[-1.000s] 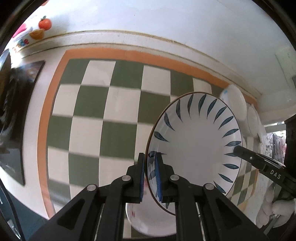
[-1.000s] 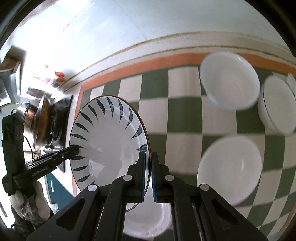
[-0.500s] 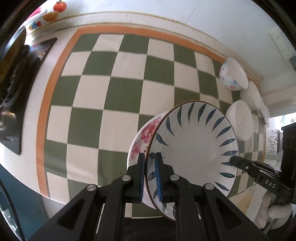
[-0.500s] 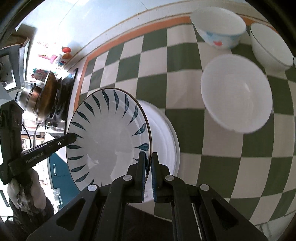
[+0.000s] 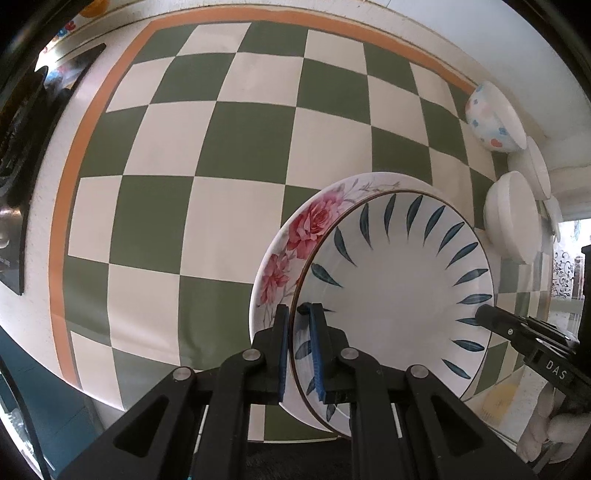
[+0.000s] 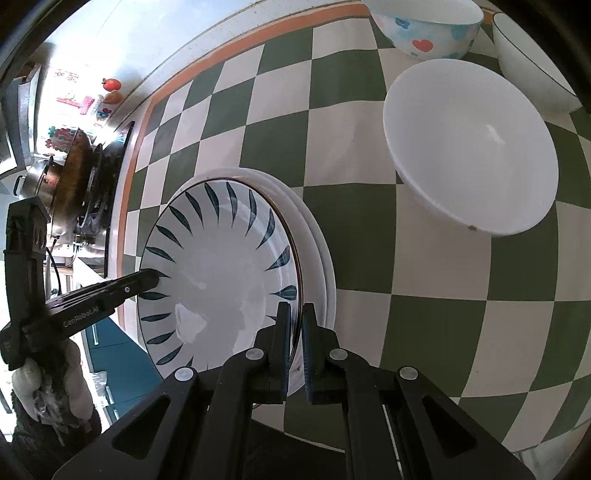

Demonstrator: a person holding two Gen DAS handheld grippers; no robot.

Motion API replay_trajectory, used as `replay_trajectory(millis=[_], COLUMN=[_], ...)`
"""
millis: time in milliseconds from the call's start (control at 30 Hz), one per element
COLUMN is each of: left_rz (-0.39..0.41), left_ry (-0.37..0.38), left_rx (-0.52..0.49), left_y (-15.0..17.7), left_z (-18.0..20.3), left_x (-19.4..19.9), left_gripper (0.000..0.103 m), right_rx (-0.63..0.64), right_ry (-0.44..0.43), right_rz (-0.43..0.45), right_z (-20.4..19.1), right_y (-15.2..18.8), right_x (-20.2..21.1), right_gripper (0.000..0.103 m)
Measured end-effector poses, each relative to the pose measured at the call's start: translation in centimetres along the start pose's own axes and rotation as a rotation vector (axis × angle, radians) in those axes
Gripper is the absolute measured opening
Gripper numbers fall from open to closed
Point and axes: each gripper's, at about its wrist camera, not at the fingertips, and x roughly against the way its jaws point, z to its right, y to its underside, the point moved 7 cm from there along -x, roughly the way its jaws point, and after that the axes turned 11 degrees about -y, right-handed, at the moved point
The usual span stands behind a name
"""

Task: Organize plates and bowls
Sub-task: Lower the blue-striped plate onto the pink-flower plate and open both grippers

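A white plate with dark blue leaf marks (image 5: 399, 291) (image 6: 221, 280) is held by both grippers at opposite rims. My left gripper (image 5: 297, 317) is shut on its left rim, and my right gripper (image 6: 294, 317) is shut on its right rim. Directly under it lies a rose-patterned plate (image 5: 295, 240) on the checkered counter, its white edge (image 6: 321, 266) showing beside the leaf plate. The leaf plate sits low over it; whether they touch I cannot tell. The right gripper's fingers (image 5: 517, 328) and the left gripper's fingers (image 6: 110, 291) each show in the other view.
A plain white bowl (image 6: 469, 147) (image 5: 511, 218) stands to the right. Behind it are a bowl with hearts and flowers (image 6: 424, 29) (image 5: 491, 118) and another white bowl (image 6: 532, 59). A stove with pans (image 6: 74, 173) is at the left counter end. The counter's front edge (image 5: 122, 398) is close.
Both grippers carried the leaf plate down and toward the counter's front, over the rose plate, which came into fuller view. The bowls have shifted toward the frame edges.
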Motion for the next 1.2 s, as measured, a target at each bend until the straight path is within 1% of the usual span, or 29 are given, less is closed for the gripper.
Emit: replay_trajectory(millis=[500,600,733,967,1100,1200], left_rz=[-0.014,-0.017,-0.021,-0.057,-0.029,0.004], left_ry=[-0.031,-0.034,-0.032,-0.023,-0.046,-0.070], left_rx=[0.009,0.013,0.025,0.049,0.037,0.017], left_y=[-0.6,-0.6,-0.6,0.5,1.3,1.9], left_z=[0.3,0.4,0.4,0.0,-0.5,-0.6], left_x=[-1.2,-1.4,-1.5,-1.7,-1.0,0.1], left_gripper=[0.011,0.012,0.012,0.012,0.012,0.012], right_rx=[0.015,0.007,-0.010,-0.039,-0.025,-0.023], right_ry=[0.024,0.017,0.012,0.051,0.107,0.114], right_rz=[0.001,0.005,-0.001,-0.013,-0.013,0.004], right_z=[0.0,0.1,0.1,-0.1,-0.7,-1.4], right_y=[-0.4,-0.5,-0.6,-0.6,-0.2,0.2], right_x=[-1.1,-1.0,-1.1,-1.3,-0.9,-0.2], right_gripper=[0.007,0.007,0.010,0.010,0.011,0.013])
